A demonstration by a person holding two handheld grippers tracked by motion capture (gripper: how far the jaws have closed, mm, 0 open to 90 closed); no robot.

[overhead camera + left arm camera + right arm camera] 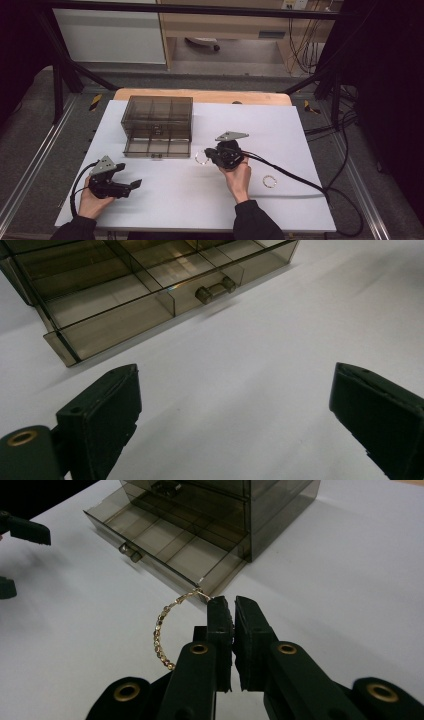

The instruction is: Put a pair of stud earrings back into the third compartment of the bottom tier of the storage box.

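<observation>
A smoky clear drawer box stands on the white table, its bottom drawer pulled out toward me. My right gripper is shut on a gold beaded bracelet, just right of the drawer's front corner. In the right gripper view the bracelet hangs left of the pinched jaw tips, close to the drawer. My left gripper stands open near the table's front left, nothing between its jaws. Its own view has the gripper facing the drawer's handle.
A second gold bracelet lies on the table to the right of my right hand. The drawer is split into several empty compartments. Black cables trail from the right gripper off the table's right edge.
</observation>
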